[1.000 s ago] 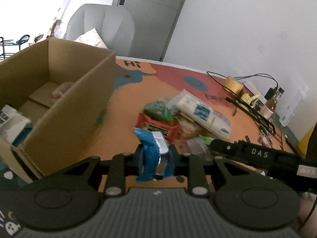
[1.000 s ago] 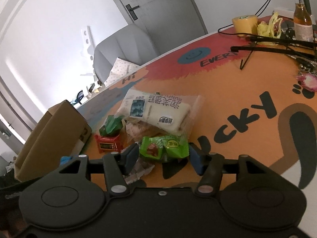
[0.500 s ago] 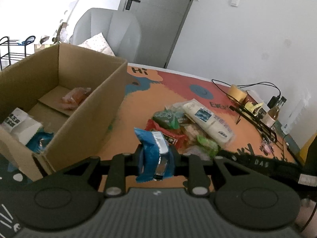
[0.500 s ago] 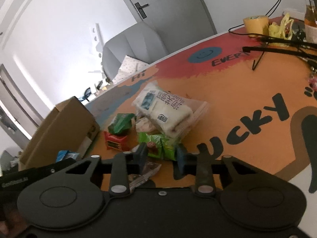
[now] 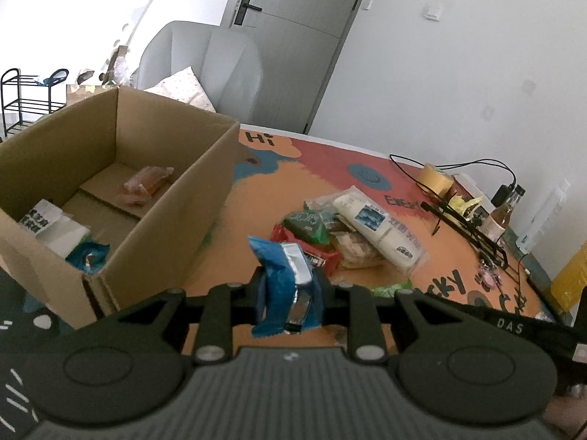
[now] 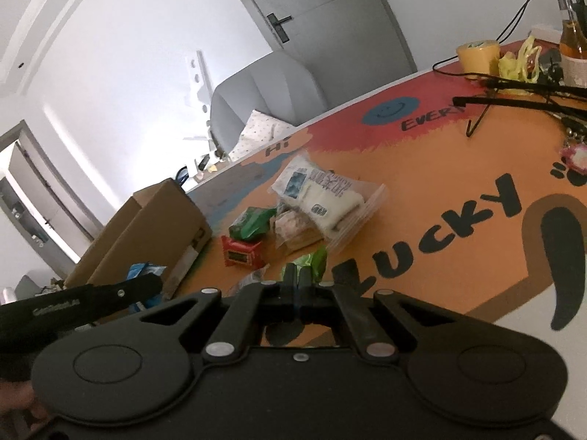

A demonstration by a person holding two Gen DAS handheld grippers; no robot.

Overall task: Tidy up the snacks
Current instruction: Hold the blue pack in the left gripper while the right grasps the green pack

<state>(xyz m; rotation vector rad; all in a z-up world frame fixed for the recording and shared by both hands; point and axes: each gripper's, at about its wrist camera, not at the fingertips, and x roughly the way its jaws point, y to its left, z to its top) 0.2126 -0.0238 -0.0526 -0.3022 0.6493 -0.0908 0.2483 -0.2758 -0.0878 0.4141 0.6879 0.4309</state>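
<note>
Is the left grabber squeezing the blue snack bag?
Touching. In the left wrist view, the left gripper has both fingers pressed against the sides of the blue snack bag, which sticks up between them.

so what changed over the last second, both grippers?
The right gripper was open around the green snack packet; its jaws have closed and now pinch that packet's edge. The snack pile looks farther off in its view. The left gripper stays shut on the blue packet; its view now shows more of the cardboard box. The box contents are unchanged.
</note>
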